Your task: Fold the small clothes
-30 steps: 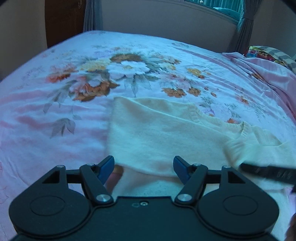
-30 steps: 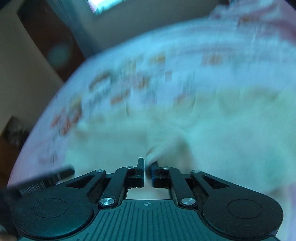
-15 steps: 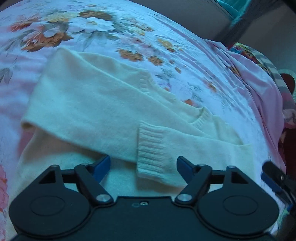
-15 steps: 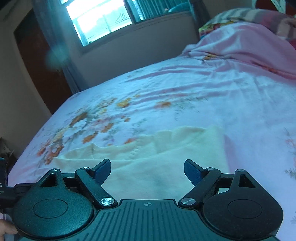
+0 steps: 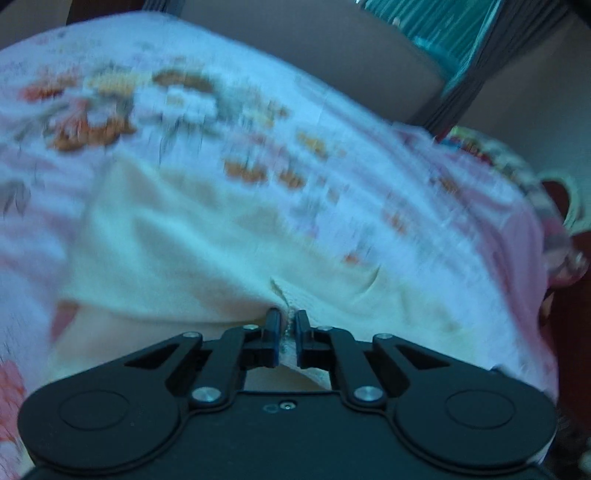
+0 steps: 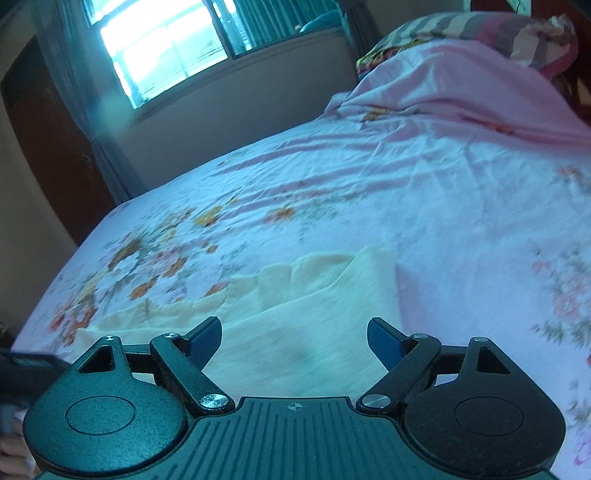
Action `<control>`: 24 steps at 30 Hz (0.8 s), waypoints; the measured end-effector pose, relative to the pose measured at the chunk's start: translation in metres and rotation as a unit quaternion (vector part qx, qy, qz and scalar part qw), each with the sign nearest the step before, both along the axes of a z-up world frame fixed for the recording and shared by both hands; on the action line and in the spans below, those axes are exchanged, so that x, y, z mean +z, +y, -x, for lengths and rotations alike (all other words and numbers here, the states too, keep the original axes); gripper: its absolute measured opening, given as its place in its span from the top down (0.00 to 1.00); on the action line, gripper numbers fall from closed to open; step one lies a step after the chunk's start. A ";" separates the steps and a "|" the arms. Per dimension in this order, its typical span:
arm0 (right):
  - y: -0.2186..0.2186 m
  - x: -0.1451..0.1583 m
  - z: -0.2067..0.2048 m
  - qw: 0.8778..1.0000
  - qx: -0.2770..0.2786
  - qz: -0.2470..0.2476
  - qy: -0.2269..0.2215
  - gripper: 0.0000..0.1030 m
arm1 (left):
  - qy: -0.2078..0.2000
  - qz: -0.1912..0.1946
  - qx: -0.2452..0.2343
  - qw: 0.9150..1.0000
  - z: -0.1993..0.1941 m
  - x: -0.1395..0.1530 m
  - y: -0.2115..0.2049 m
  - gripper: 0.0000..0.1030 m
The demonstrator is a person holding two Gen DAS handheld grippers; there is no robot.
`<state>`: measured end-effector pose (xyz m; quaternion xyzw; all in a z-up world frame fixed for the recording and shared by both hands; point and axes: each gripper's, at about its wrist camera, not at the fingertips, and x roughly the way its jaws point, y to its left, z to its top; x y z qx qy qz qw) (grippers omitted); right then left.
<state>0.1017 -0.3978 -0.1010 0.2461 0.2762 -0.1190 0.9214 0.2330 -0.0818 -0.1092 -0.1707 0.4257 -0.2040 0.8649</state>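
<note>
Since a second ago the two grippers have swapped roles: the left gripper point(image 5: 287, 325), which hovered wide open over the cream sweater point(image 5: 192, 258), has now pinched together on the ribbed cuff of a sleeve point(image 5: 295, 295), with knit fabric squeezed between its blue pads. Meanwhile the right gripper point(image 6: 294, 338), back then closed on a bit of sweater, has its fingers spread wide apart with nothing between them, and it hangs above the garment instead of gripping it.

That left view is pretty motion-blurred, so finer detail of the fold is hard to make out. What's clear is that the sweater lies on the bed point(image 6: 443, 206), on the floral pink sheet, toward the near edge where both grippers are. From the right wrist view the sweater point(image 6: 303, 332) looks partly folded, with one layer lying over another and its far edge running toward the middle of the bed. Up at the far right corner there's a striped pillow point(image 6: 480, 29), and a window point(image 6: 162, 44) on the wall past the far edge.
</note>
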 end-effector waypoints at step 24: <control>0.053 -0.023 -0.046 0.995 0.087 0.026 0.050 0.17 | 0.017 -0.064 -0.015 0.998 -0.010 -0.012 0.022 0.87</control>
